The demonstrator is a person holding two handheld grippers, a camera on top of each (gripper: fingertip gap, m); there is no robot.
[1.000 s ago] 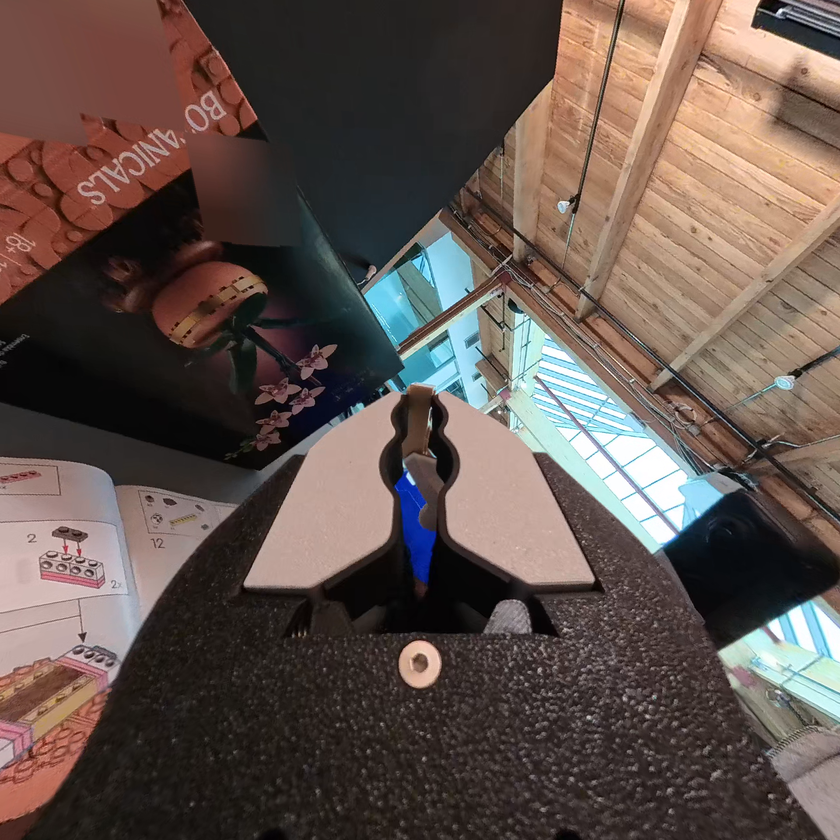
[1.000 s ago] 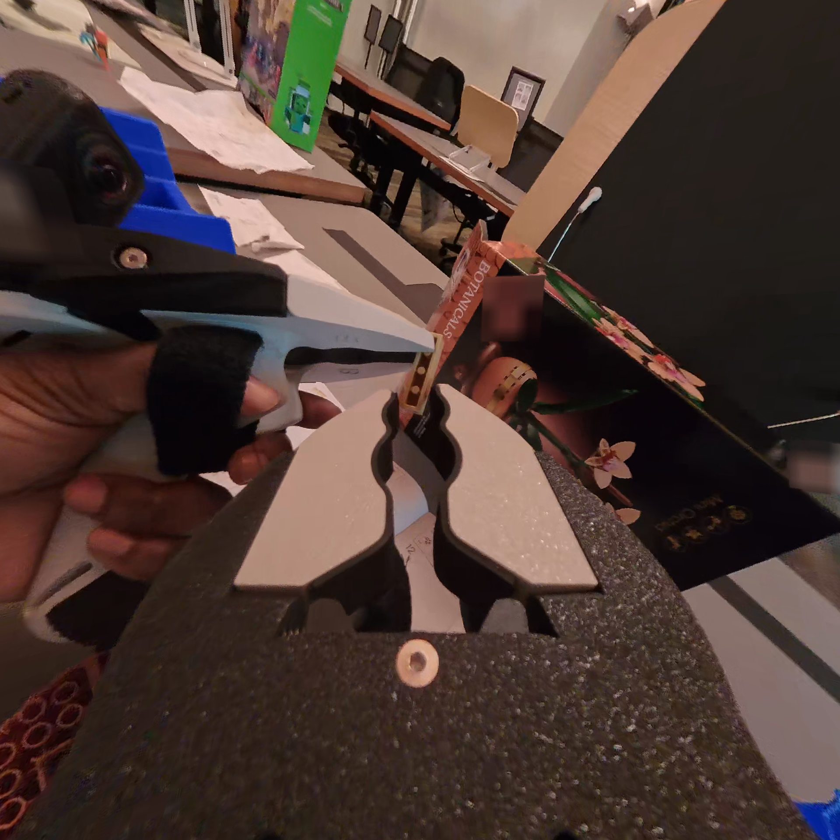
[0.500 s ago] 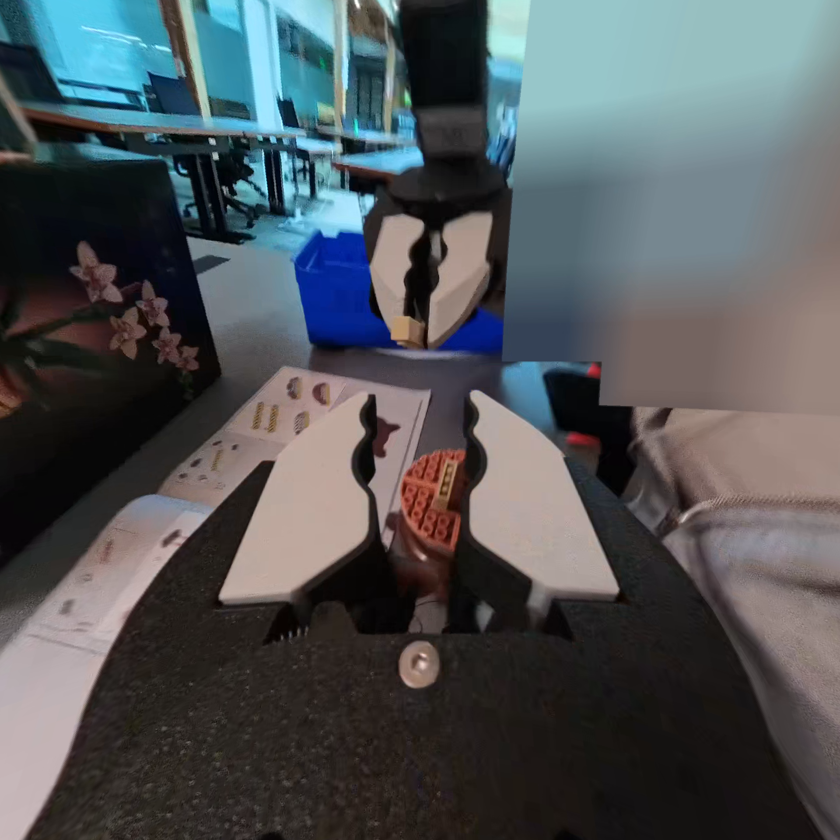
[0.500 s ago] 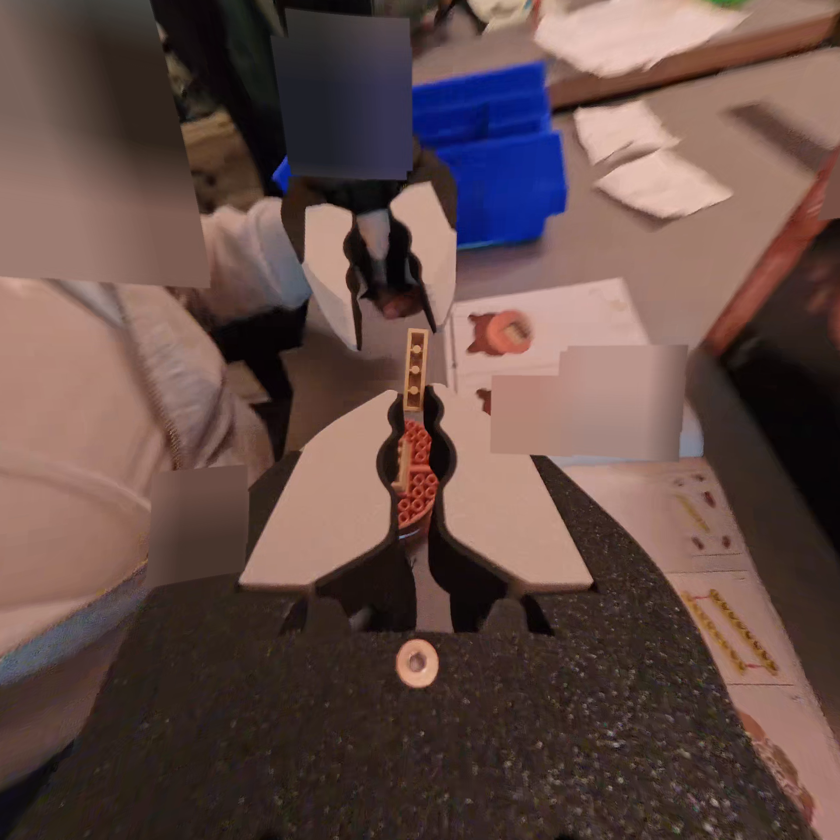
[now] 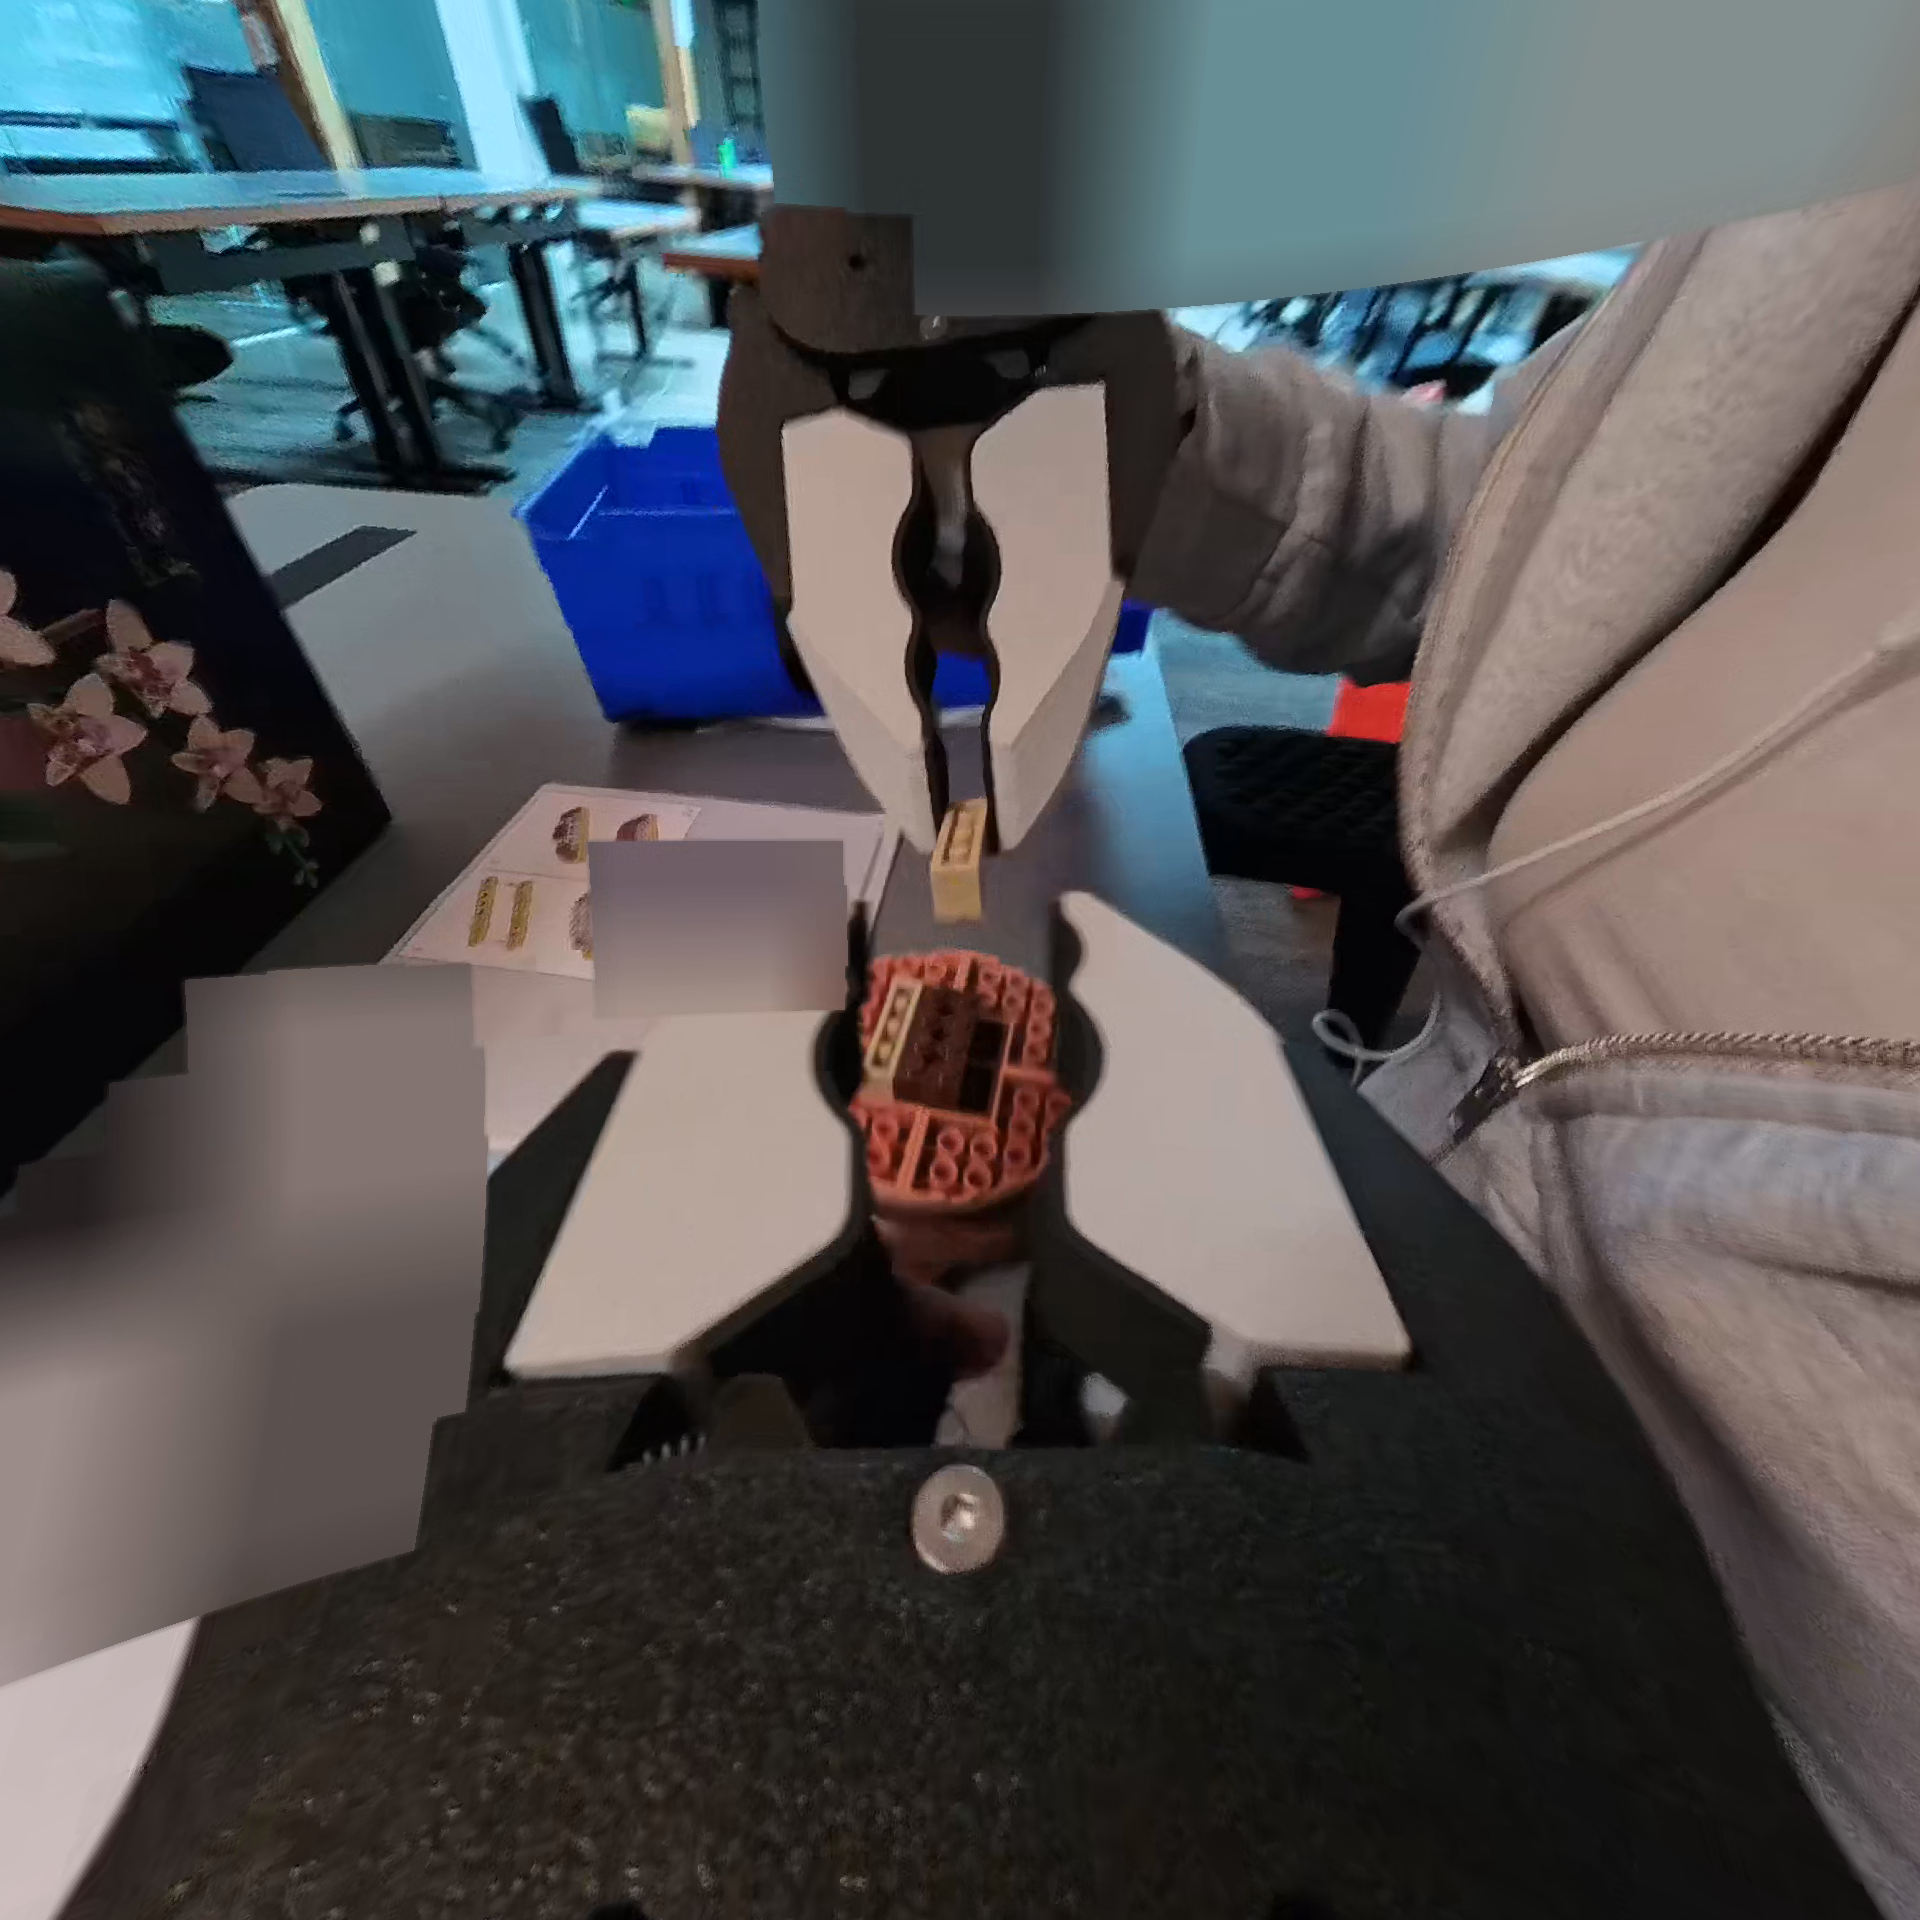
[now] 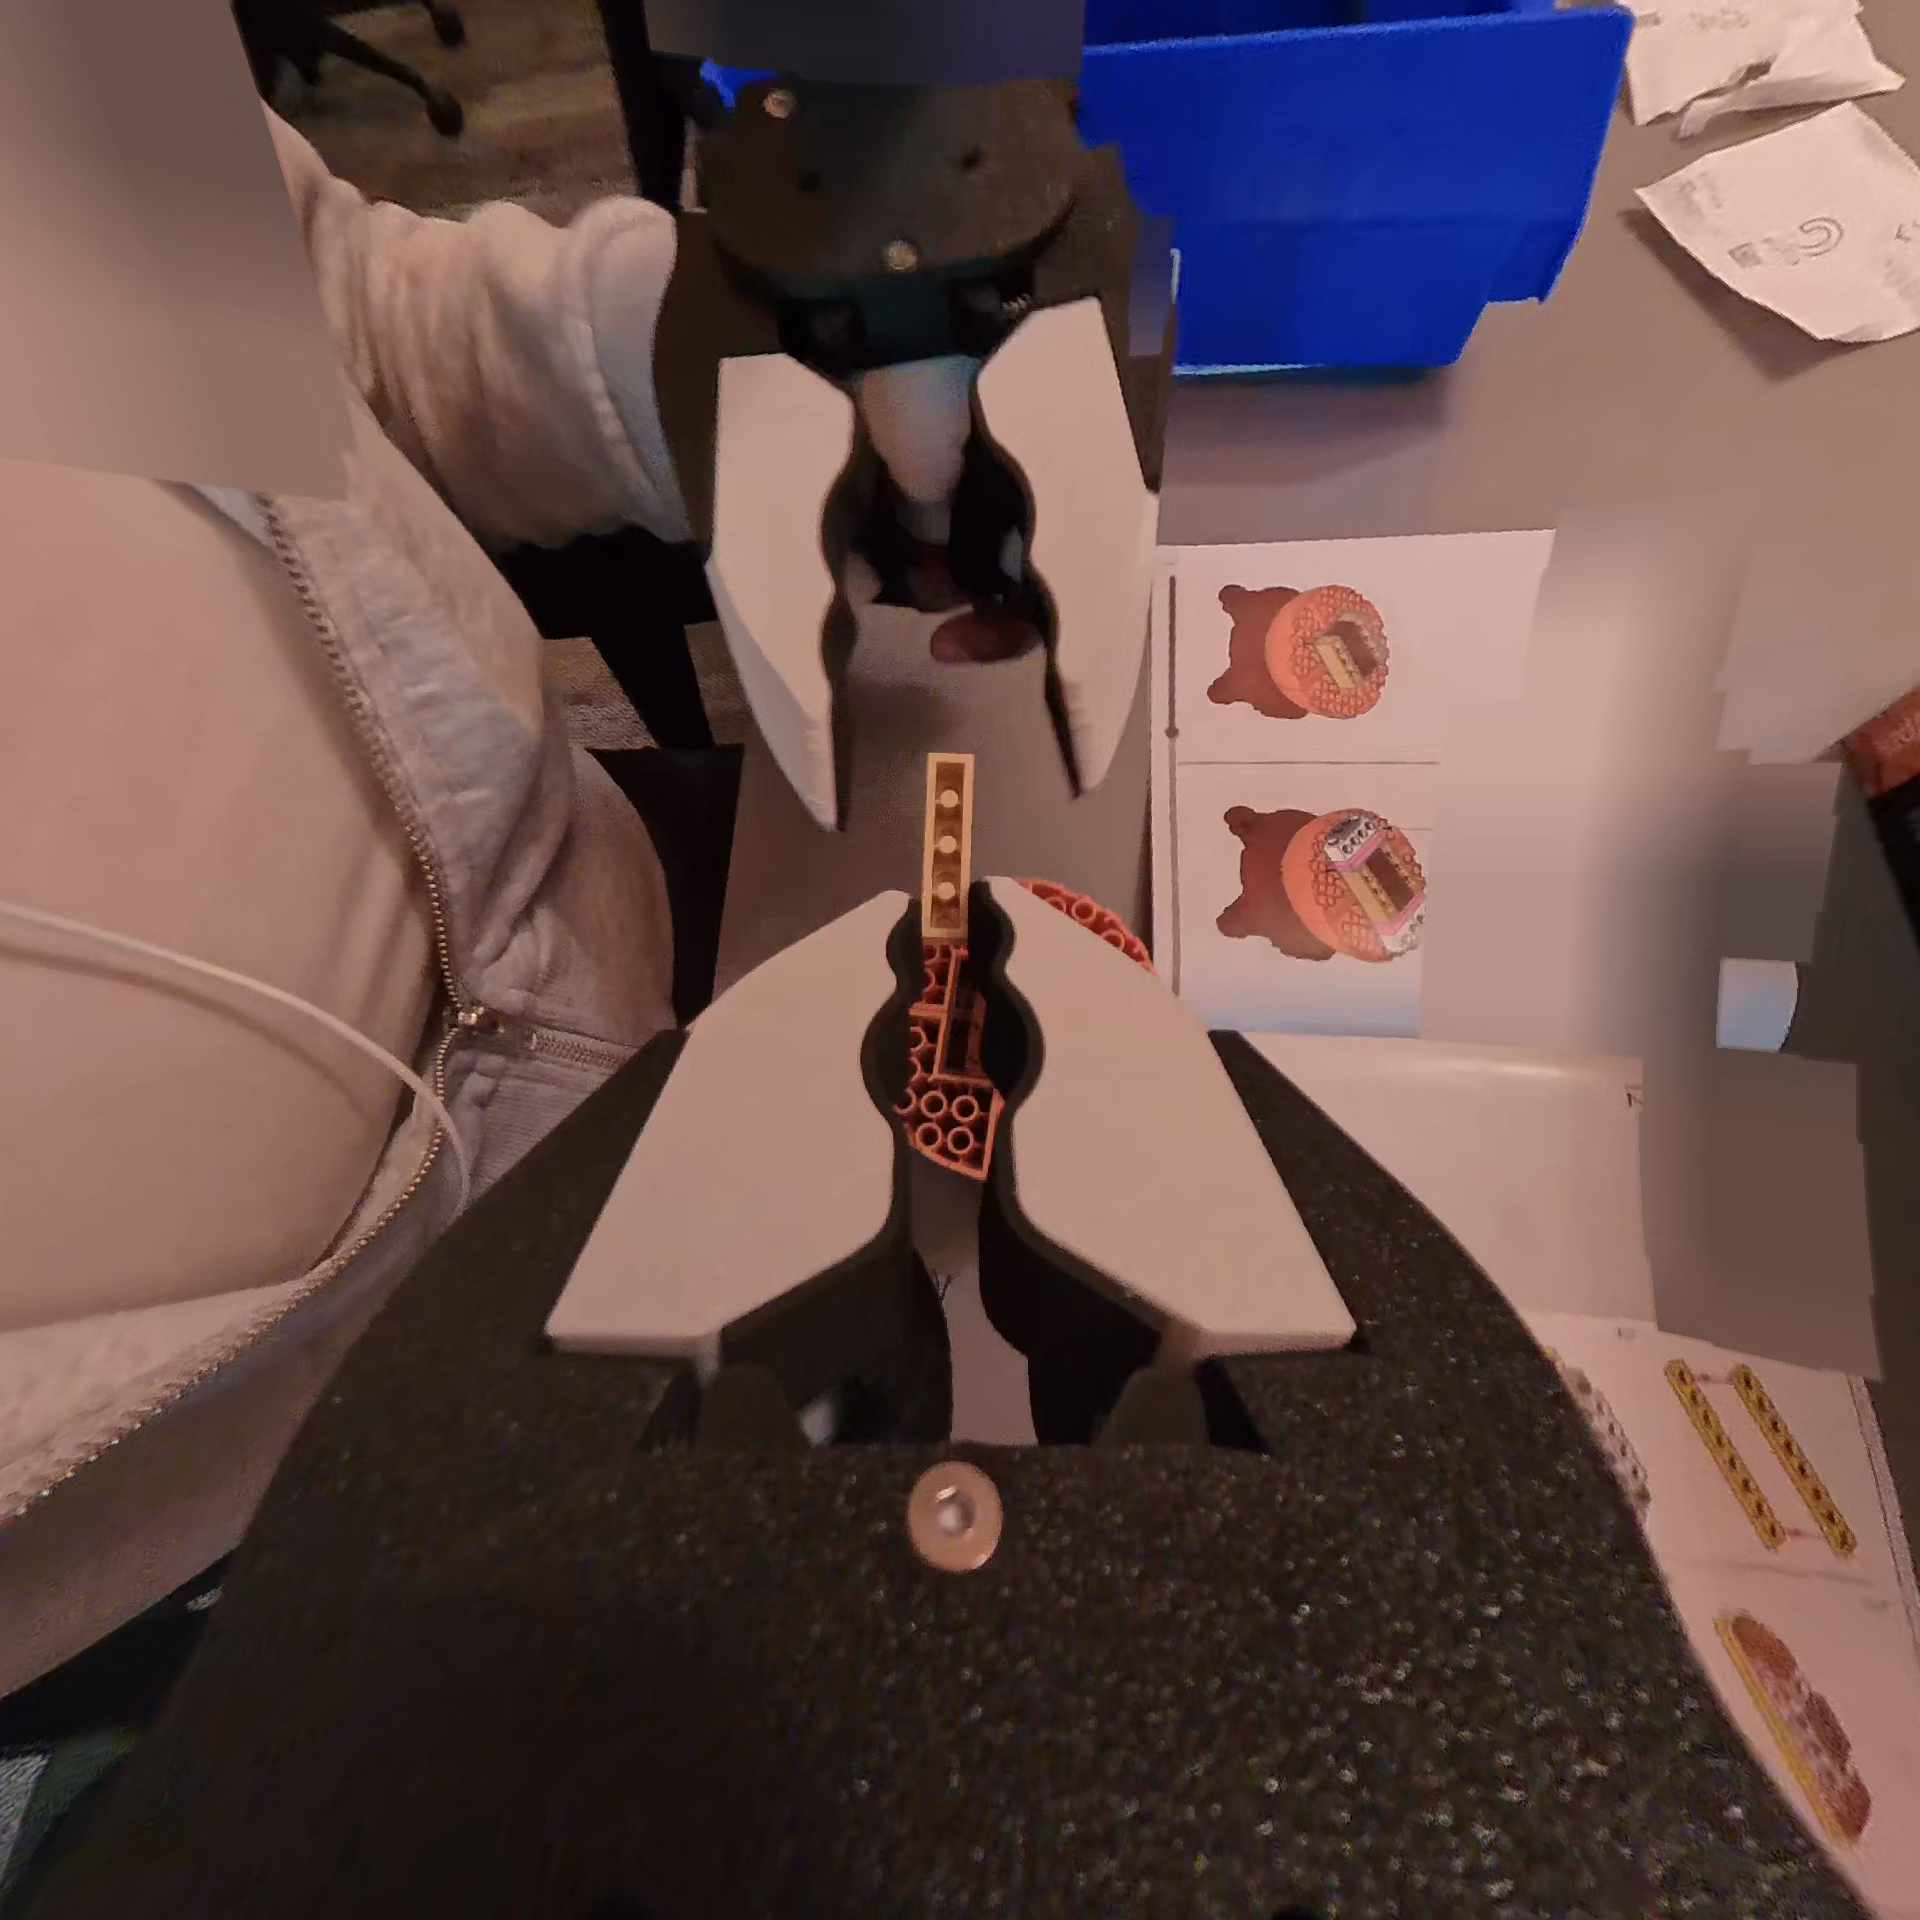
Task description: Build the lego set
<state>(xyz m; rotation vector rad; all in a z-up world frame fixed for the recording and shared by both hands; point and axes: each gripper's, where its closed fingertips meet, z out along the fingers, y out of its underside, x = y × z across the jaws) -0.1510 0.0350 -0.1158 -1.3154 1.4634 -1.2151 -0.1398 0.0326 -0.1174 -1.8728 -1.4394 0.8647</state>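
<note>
While we look along the left gripper, its jaws stand wide apart on either side of the round brick base, and we cannot tell whether they touch it. This base is salmon-coloured and studded, with a dark brown block and a tan strip set into its top. It stands on the grey table, partly over the open instruction booklet.

Just beyond the base hangs our right gripper, pointing down, its jaws pinched on a small tan brick that sits above the base without touching it. In the right wrist view the same tan brick sticks out past the tips of the right gripper, with the base showing through the gap behind it and the left gripper facing us, spread wide.

Farther off, a blue bin rests on the table, a dark box with printed orchids stands to the left, and a grey zipped hoodie fills the right side.
</note>
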